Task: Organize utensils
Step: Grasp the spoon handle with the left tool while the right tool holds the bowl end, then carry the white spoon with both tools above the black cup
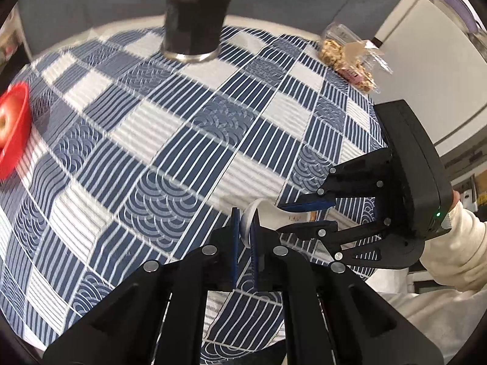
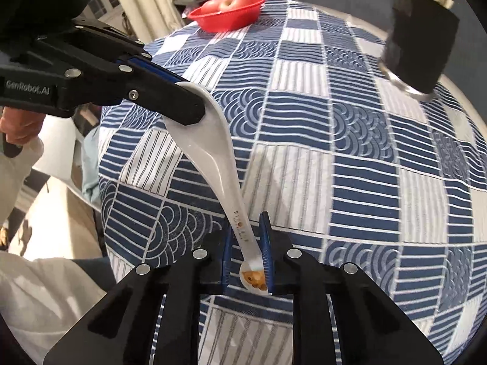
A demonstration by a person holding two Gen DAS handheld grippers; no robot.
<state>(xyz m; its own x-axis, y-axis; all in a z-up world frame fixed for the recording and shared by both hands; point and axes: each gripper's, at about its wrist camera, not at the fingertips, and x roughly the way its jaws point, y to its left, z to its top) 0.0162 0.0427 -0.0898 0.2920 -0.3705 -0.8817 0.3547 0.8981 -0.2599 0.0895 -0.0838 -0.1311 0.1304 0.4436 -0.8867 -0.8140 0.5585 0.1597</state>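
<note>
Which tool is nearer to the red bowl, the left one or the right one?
Left. The left tool holds the spoon by its scoop end, toward the bowl; the right tool, at the handle end, is farther from it.

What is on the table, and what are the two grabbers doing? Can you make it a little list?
held thing: white spoon, up off the cloth
left gripper: shut on the spoon's bowl end
right gripper: shut on the spoon's handle end
table cover: blue and white patterned cloth
holder: dark cup at the far side, something pale sticking out the top
fruit: red bowl with apples
snack: clear bag at the table edge
</note>
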